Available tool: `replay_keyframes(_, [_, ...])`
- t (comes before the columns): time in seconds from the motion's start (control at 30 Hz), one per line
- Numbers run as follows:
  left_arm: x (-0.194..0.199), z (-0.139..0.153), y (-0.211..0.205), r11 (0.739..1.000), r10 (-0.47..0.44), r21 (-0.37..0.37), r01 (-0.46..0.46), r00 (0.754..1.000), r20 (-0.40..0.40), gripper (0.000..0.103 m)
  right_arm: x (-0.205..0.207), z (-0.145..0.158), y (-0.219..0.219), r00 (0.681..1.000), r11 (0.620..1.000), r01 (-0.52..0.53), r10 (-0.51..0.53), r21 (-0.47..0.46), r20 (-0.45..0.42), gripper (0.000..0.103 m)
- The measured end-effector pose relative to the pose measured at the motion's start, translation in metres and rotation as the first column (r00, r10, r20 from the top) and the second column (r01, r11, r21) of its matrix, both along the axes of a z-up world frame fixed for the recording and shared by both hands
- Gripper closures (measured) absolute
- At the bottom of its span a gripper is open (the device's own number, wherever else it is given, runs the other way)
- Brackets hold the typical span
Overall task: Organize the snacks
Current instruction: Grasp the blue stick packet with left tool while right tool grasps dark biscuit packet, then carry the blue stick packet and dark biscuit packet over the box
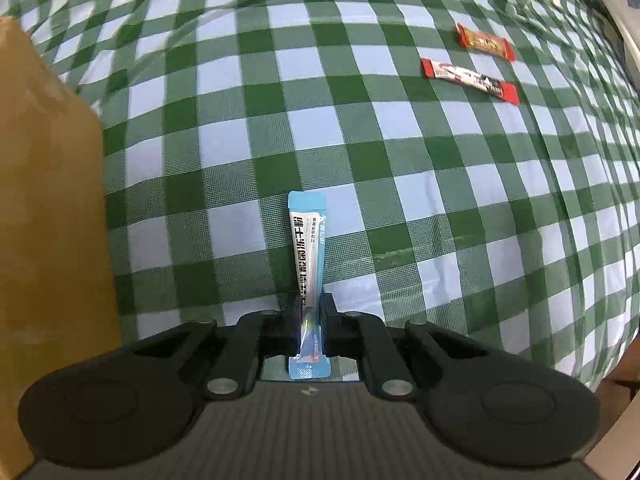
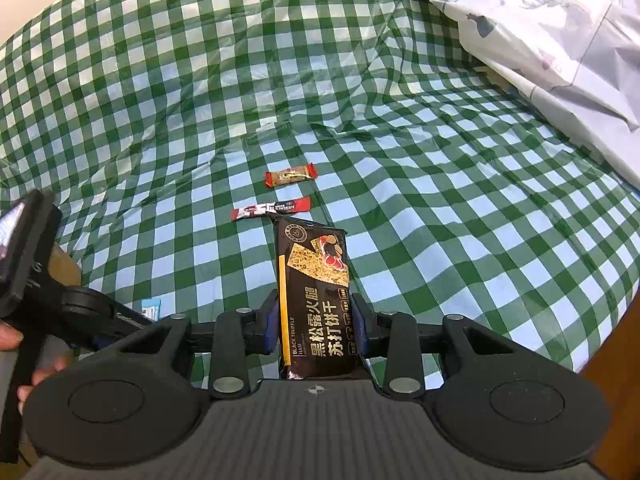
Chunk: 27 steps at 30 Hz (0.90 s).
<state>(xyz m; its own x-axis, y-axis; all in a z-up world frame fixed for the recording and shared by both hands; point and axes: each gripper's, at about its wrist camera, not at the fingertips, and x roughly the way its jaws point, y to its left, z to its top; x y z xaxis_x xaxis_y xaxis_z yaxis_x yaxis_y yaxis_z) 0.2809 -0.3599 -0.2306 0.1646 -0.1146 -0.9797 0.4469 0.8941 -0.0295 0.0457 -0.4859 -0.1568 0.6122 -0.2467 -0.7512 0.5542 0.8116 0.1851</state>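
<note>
Two tongs (image 1: 307,312) (image 2: 316,320), each gripping snacks

A home bedroom; checked cloth (image 2: 440,208) beside rumpled printed bedding (image 2: 560,32).

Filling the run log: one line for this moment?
left gripper: blue sachet | right gripper: cracker pack | two snack bars on cloth

I see a green-and-white checked cloth (image 2: 440,184) spread across the whole surface, creased in long folds toward the far side. At far right a pale printed sheet (image 2: 552,36) lies bunched over the cloth's edge. At near left, a plain brown cardboard box (image 1: 44,208) stands on the cloth.
</note>
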Motion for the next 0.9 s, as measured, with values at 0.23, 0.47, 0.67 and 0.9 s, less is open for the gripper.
replay_keyframes(0.23, [-0.051,0.1,0.046,0.992,-0.034,-0.118,0.052,0.988,0.153,0.094,-0.004,0.031,0.022,0.998,1.0,-0.024,0.024,0.001,0.059,0.066])
replay_keyframes(0.47, [-0.106,0.193,0.161,0.99,0.072,-0.142,-0.027,0.944,0.323,0.094,-0.004,0.087,0.106,0.971,0.982,-0.189,0.182,0.026,0.156,0.066])
replay_keyframes(0.67, [-0.137,0.228,0.261,0.986,0.163,-0.101,-0.132,0.888,0.431,0.094,0.01,0.121,0.191,0.913,0.926,-0.373,0.353,0.066,0.205,0.066])
replay_keyframes(0.9, [-0.126,0.23,0.334,0.969,0.245,-0.086,-0.23,0.87,0.427,0.094,0.043,0.135,0.26,0.864,0.874,-0.483,0.466,0.054,0.19,0.066])
